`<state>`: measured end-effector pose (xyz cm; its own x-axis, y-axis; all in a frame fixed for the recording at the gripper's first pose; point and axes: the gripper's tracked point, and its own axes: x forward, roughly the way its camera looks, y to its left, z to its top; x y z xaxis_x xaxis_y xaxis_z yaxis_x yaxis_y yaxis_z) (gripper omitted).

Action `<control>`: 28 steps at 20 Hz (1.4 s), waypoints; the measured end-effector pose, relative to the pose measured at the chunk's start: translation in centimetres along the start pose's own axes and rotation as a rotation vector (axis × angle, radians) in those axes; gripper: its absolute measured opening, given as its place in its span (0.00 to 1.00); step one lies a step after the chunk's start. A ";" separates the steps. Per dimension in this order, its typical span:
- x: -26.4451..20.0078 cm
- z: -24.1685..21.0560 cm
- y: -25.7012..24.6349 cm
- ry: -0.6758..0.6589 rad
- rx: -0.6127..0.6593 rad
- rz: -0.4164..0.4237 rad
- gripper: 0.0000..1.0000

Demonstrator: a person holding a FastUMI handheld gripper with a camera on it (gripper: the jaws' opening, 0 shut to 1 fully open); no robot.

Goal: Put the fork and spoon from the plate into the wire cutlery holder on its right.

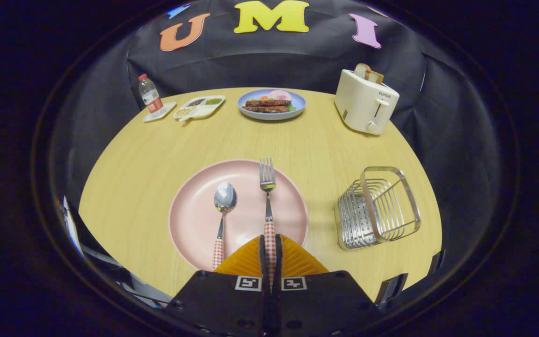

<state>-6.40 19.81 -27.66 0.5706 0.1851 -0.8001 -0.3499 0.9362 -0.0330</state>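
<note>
**A:** Going left to right, what's on the desk [148, 154]?

**B:** At ten o'clock from the fingers, far off, a water bottle [150, 96] beside a divided snack tray [200, 107]. At twelve, beyond everything, a blue plate of food [272, 104]. At one, a toaster [366, 100] with bread in its slot. Closer in, the pink plate [194, 220] lies just ahead of the fingers.

**A:** And the cutlery?

**B:** The spoon [223, 210] lies on the plate at about eleven o'clock, bowl away, checked handle toward the gripper. The fork [268, 201] is just right of it, its long axis running straight from six to twelve, tines away.

**A:** What are the fingers doing?

**B:** The gripper [270, 255] has them drawn nearly together, with the fork's checked handle in the narrow gap. Both seem to press on it, so I judge the fork grasped near its handle end, though it looks to be lying on the plate.

**A:** Where does it go?

**B:** The wire cutlery holder [378, 208] stands at two o'clock, right of the plate, apart from it. The fork would need lifting, carrying right, and tipping upright.
</note>
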 end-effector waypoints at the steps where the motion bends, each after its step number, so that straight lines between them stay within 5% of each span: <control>1: -1.2 0.7 -0.1 0.008 0.009 0.013 0.01; 13: -12.7 6.2 -11.8 0.199 -0.026 -0.005 0.00; 28: -10.3 1.4 -14.5 0.754 0.169 0.063 0.01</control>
<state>-6.16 4.77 -18.15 -0.1276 0.0424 -0.9909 -0.2122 0.9748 0.0691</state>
